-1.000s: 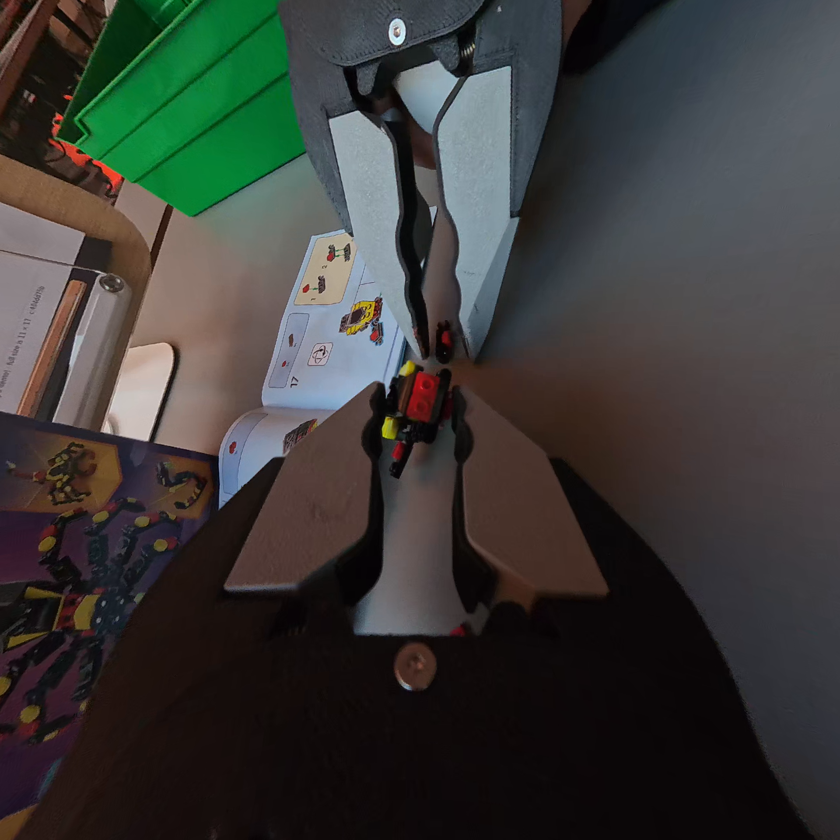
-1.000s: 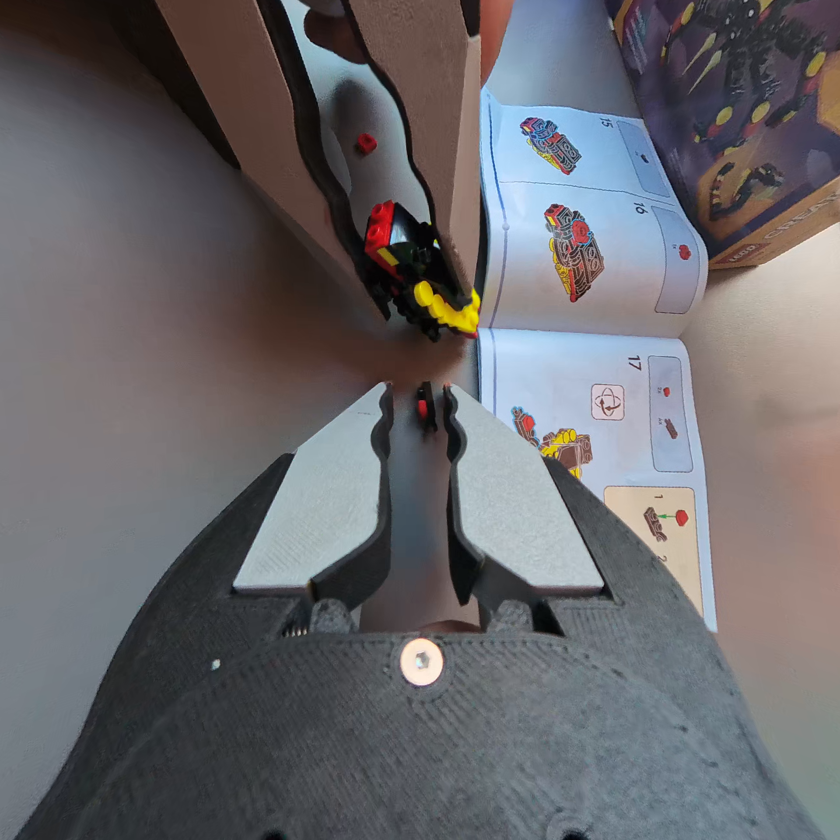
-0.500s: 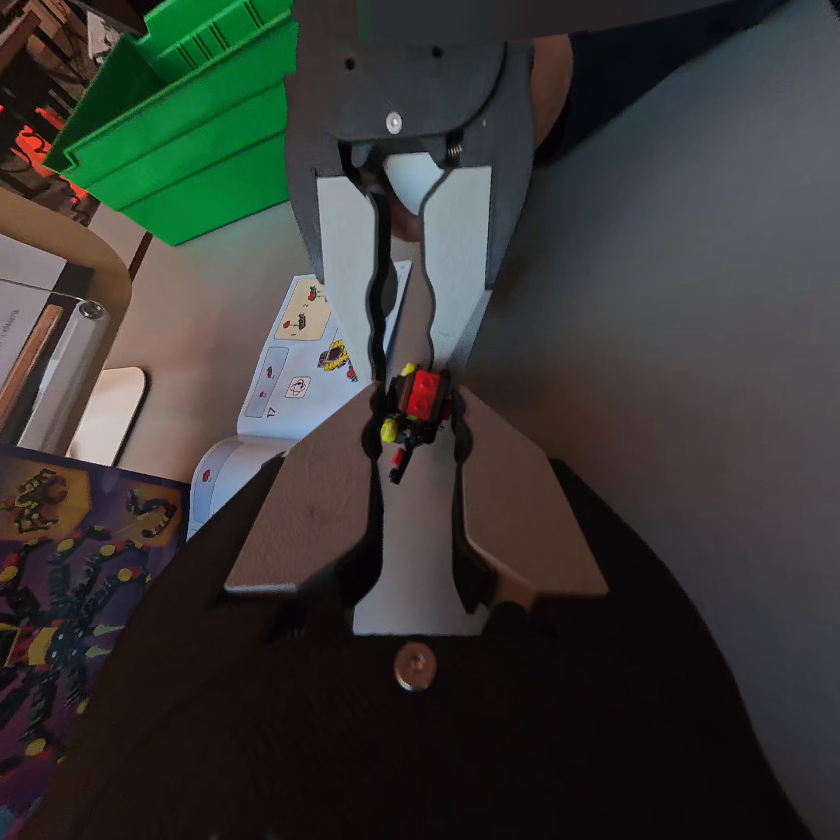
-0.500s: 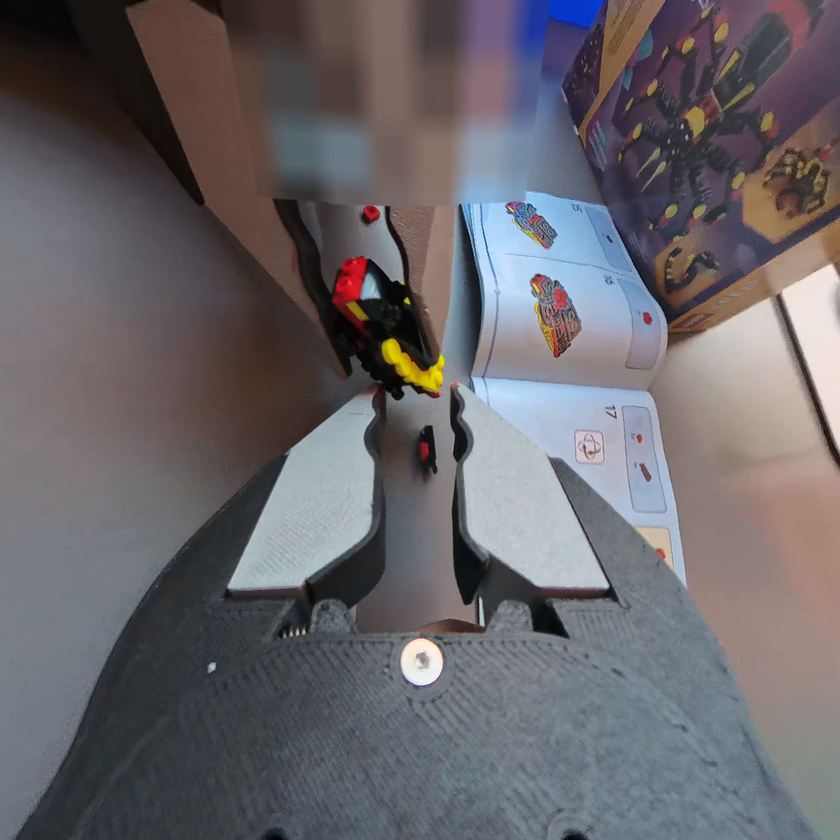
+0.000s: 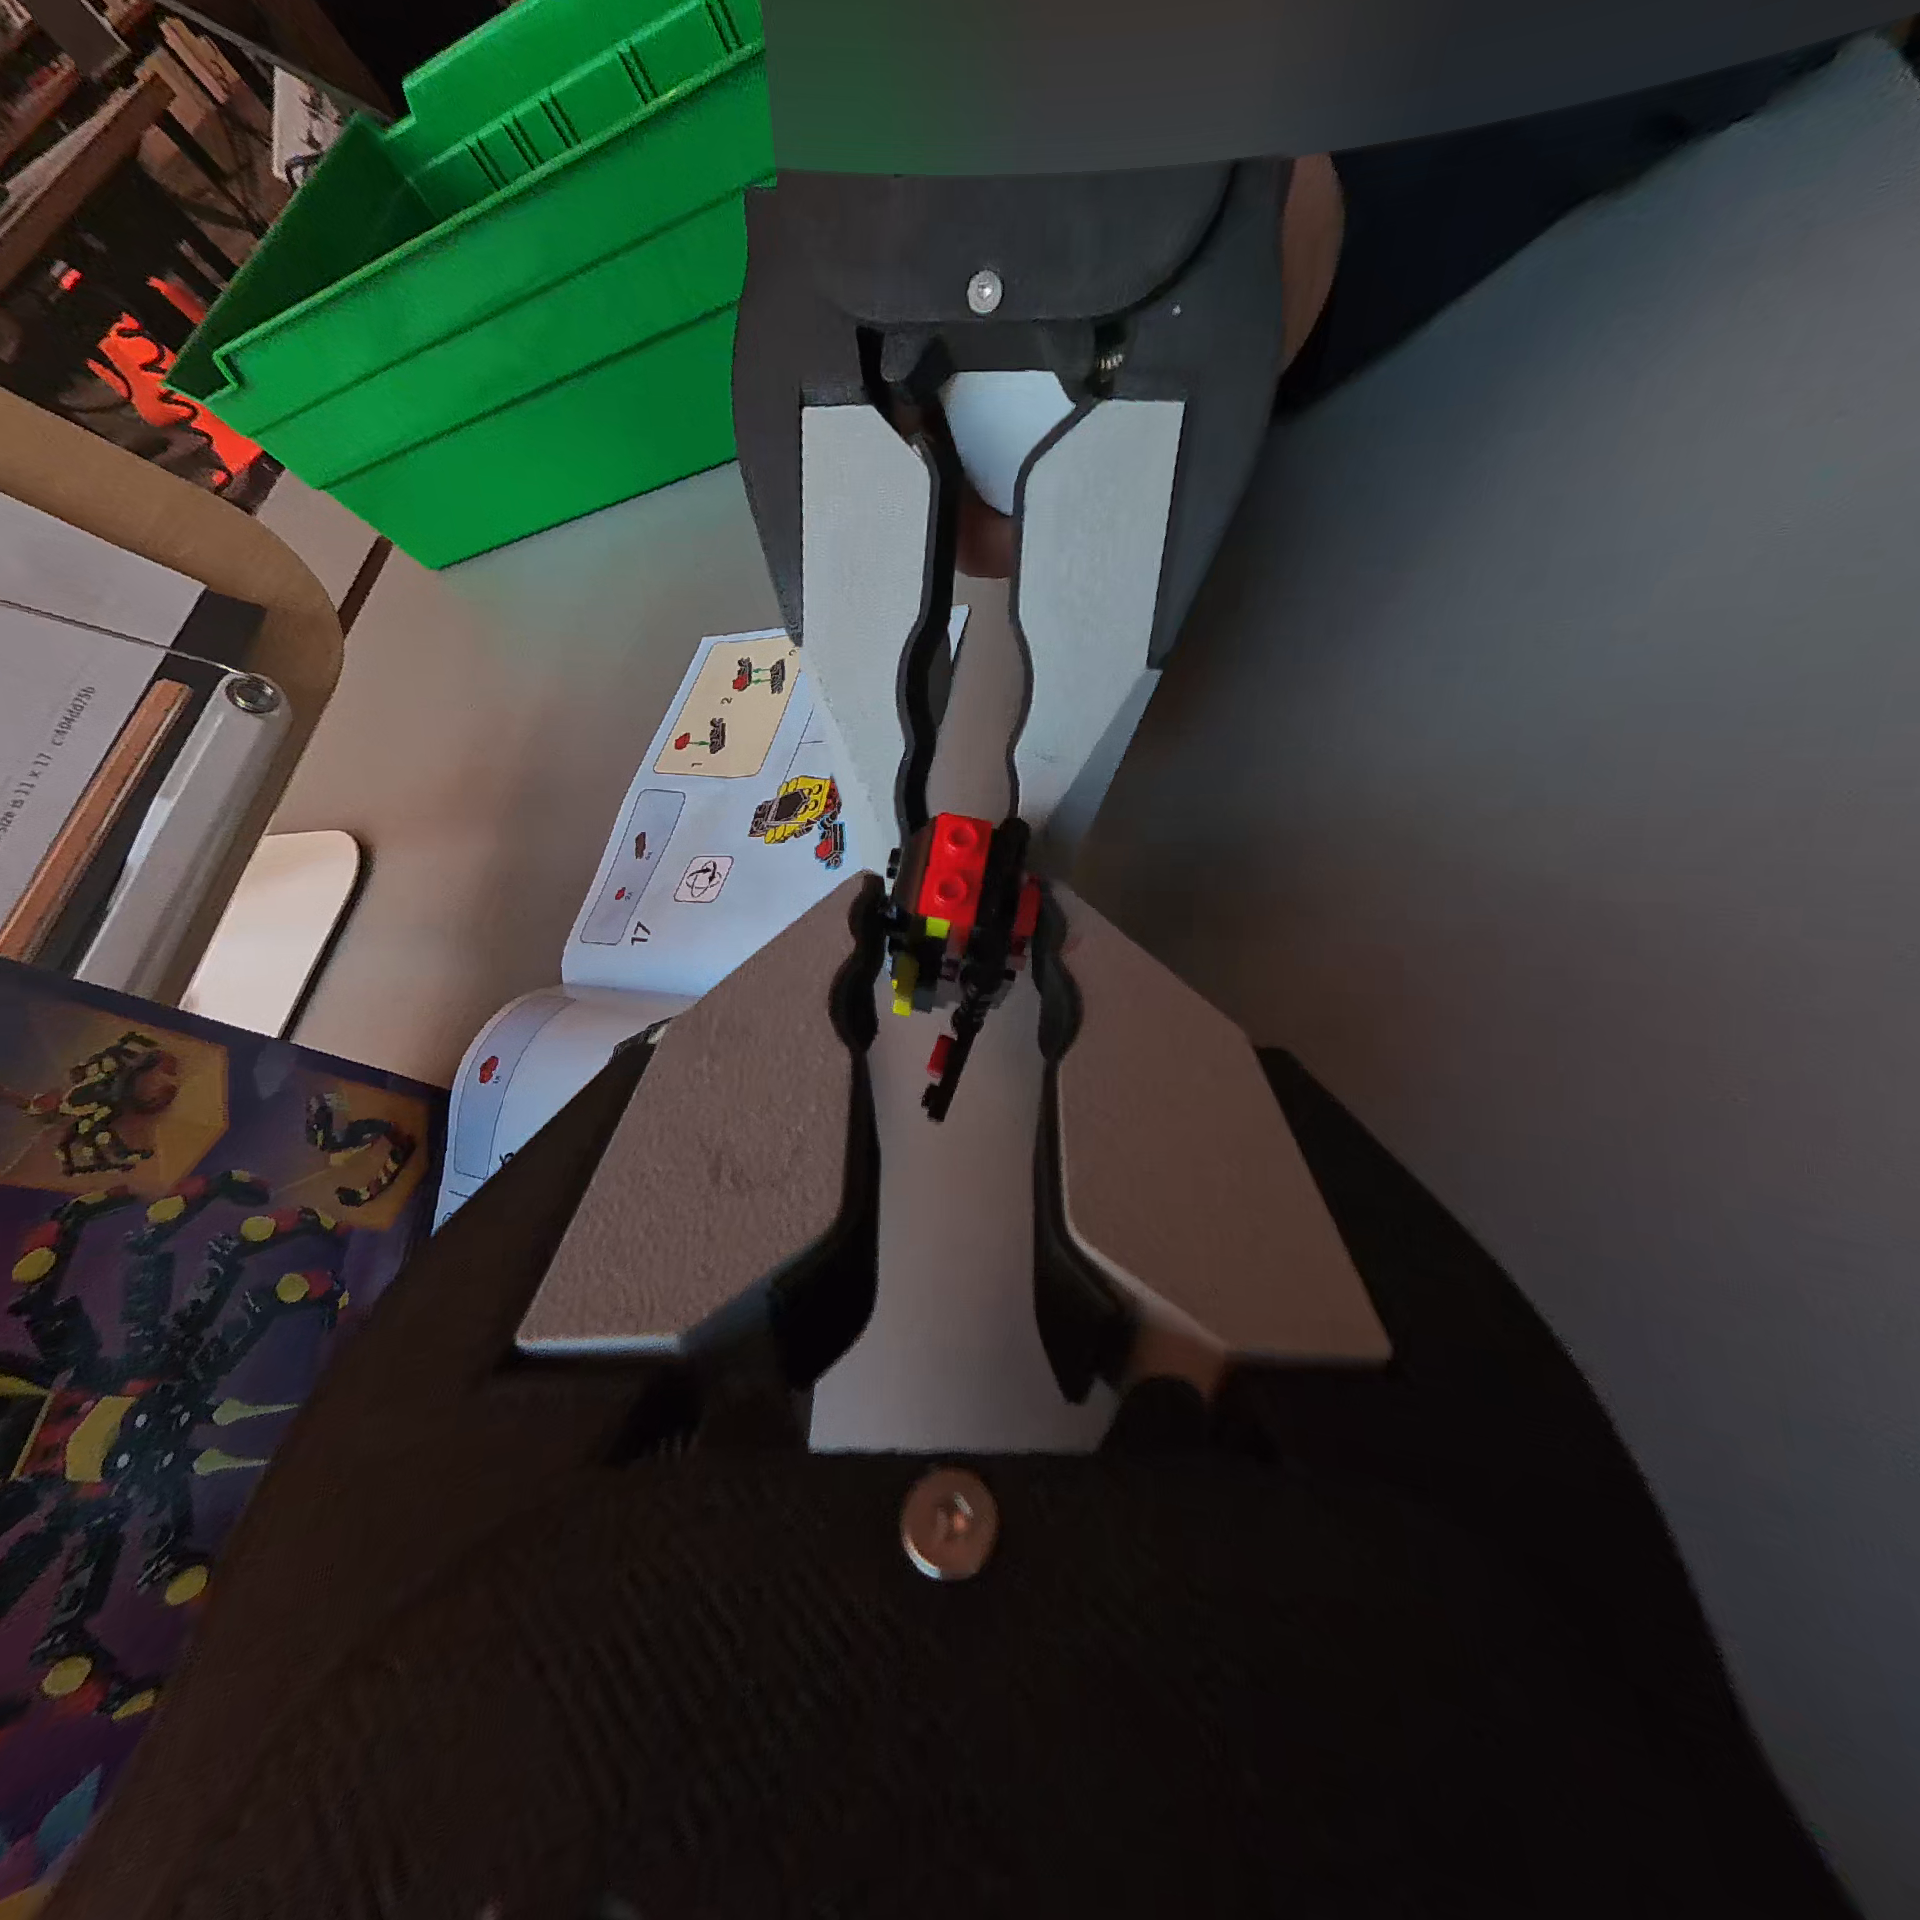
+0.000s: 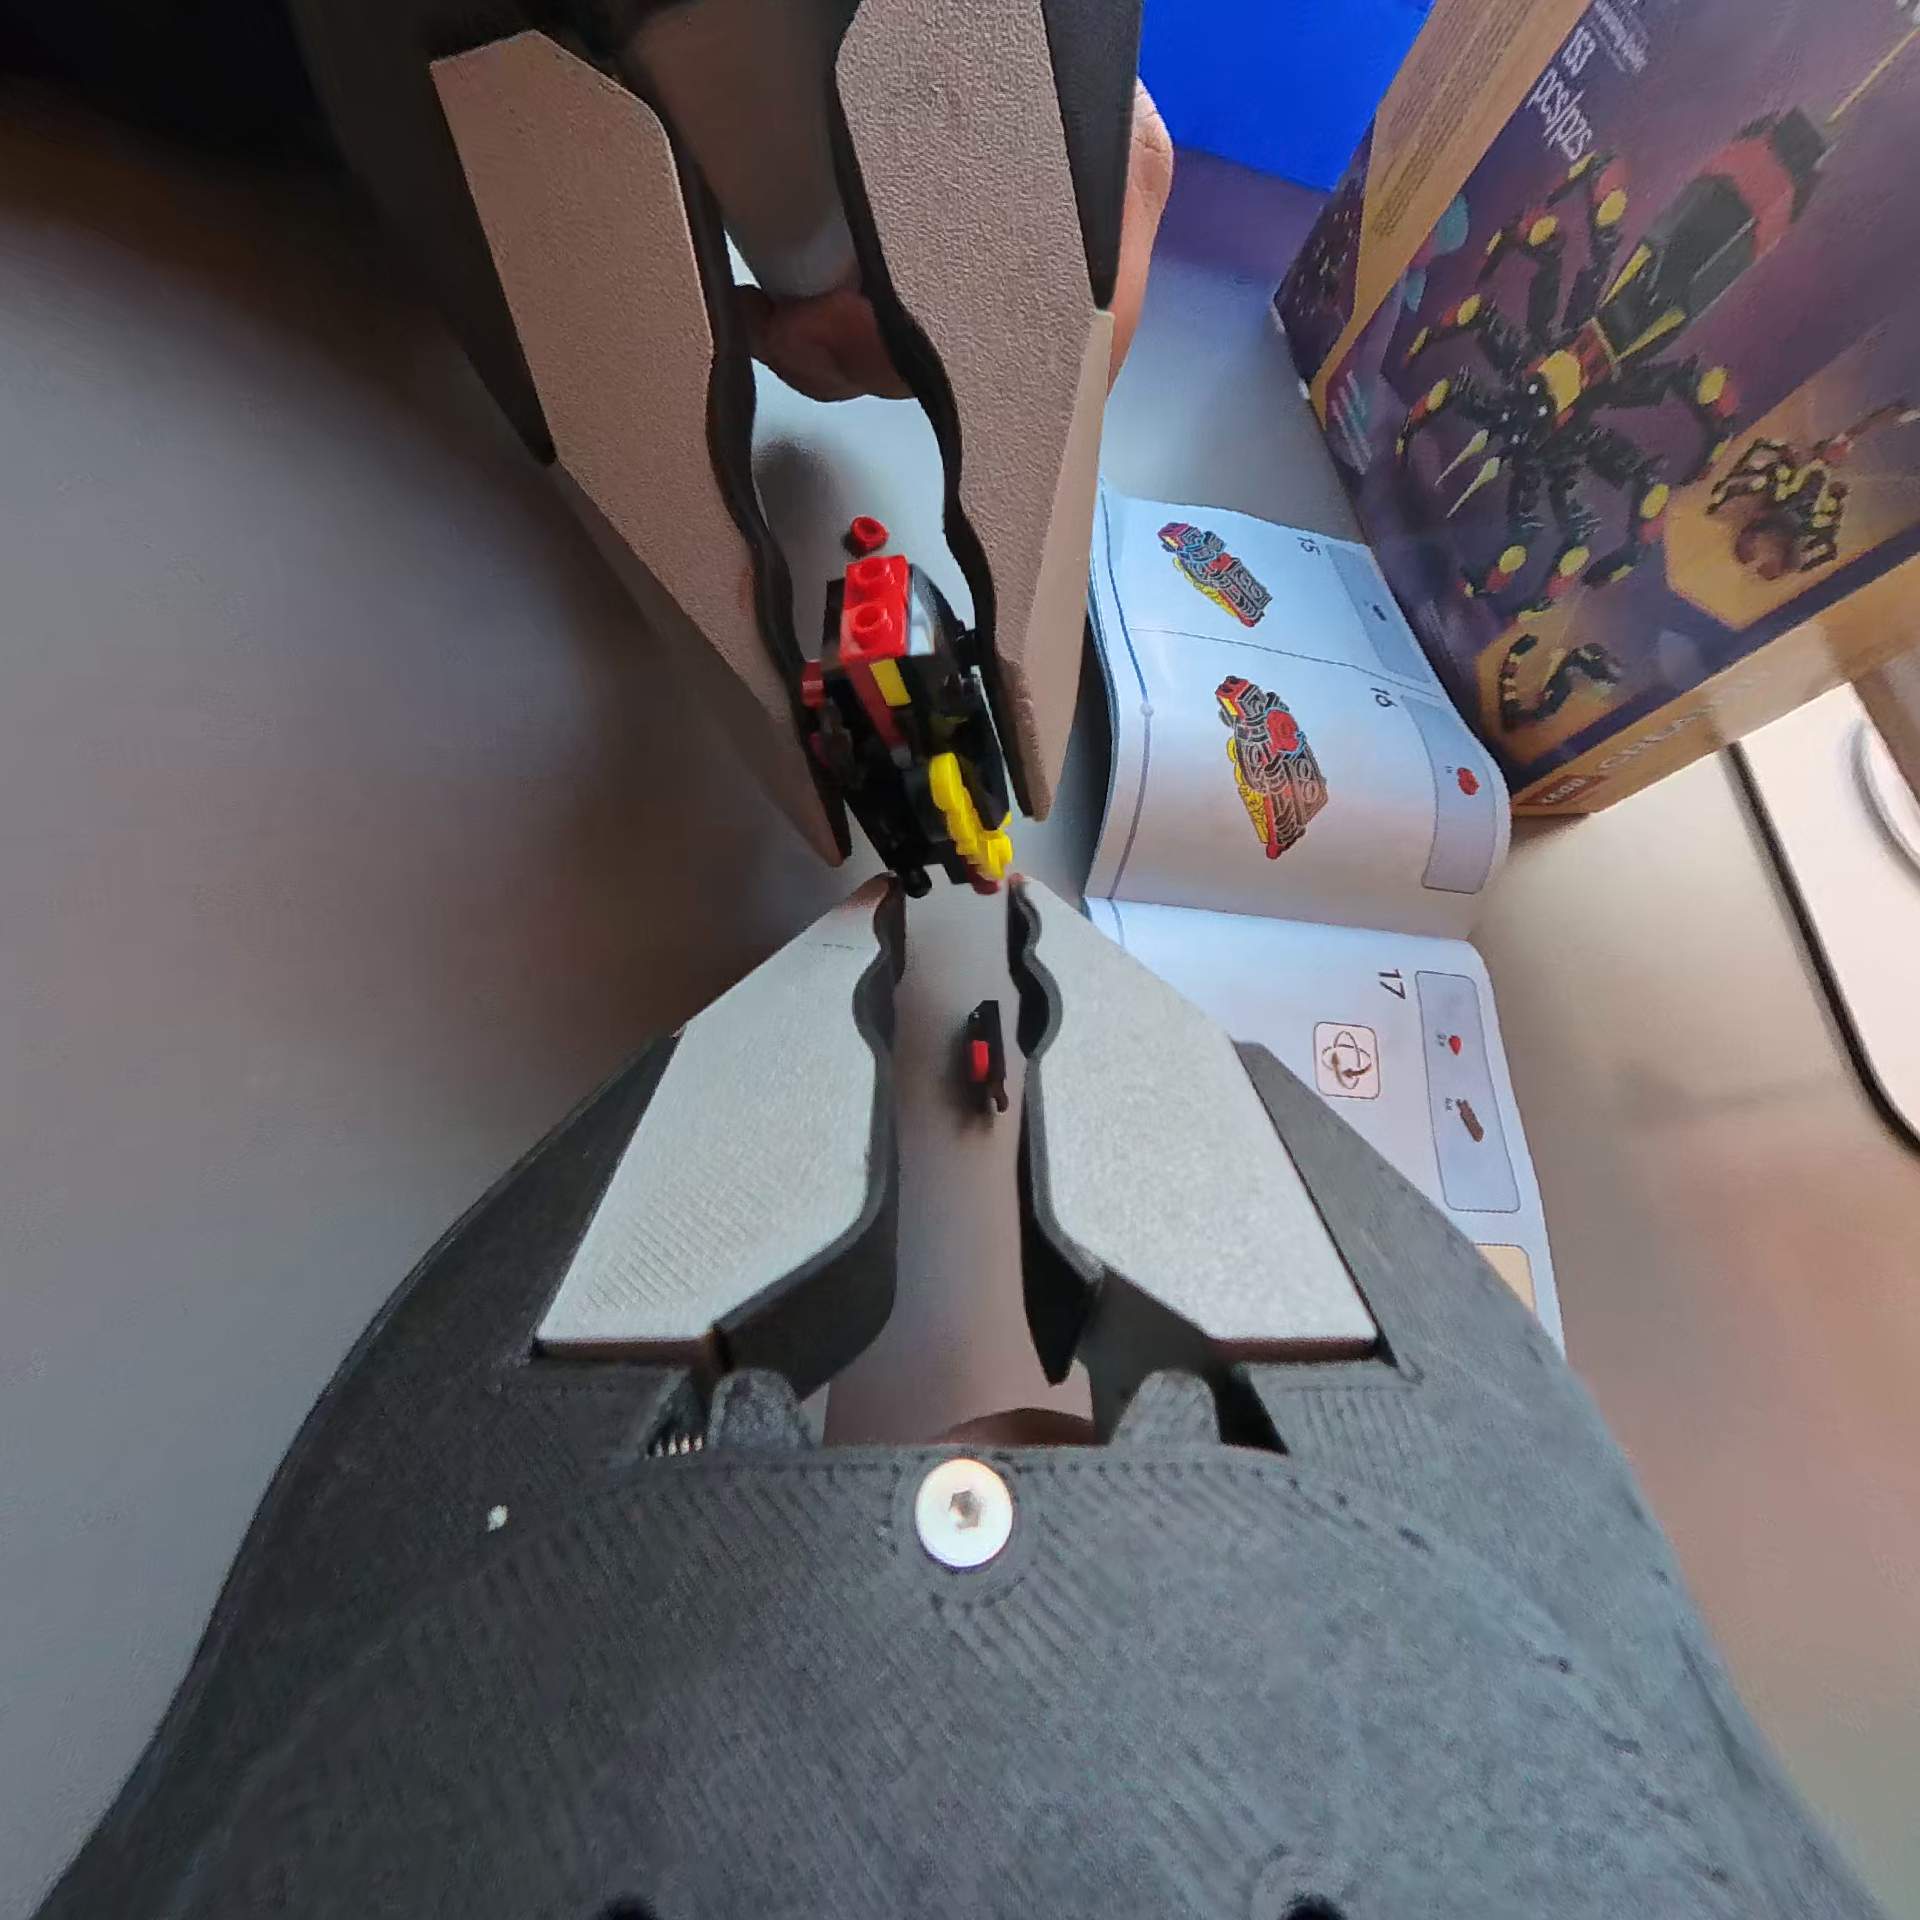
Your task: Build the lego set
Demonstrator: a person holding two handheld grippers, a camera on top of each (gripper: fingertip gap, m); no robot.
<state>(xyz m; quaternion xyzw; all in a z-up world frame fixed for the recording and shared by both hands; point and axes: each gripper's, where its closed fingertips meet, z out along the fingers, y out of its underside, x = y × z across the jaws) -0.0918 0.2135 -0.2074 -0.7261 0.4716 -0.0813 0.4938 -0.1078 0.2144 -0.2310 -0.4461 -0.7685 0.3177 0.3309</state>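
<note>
My left gripper is shut on a small red, black and yellow lego assembly, held at its fingertips above the grey table. In the right wrist view the left gripper comes in from the top with the assembly between its brown fingers. My right gripper meets it tip to tip, its jaws a narrow gap apart. A small black and red piece shows loose in that gap, close to the right finger. A red stud lies on the table behind the assembly. The right gripper also shows in the left wrist view.
An open instruction booklet lies beside the grippers, also in the left wrist view. The purple set box stands beyond it. Stacked green bins are at the table's far side. A white flat object lies near the box. The grippers are tip to tip, or close to it. My right tips are roughly 10 centimeters from the red stud.
The two grippers have closed in until their tips nearly touch. The small black and red piece now sits farther back between my right fingers. The assembly has turned, its red brick now toward the right gripper.
</note>
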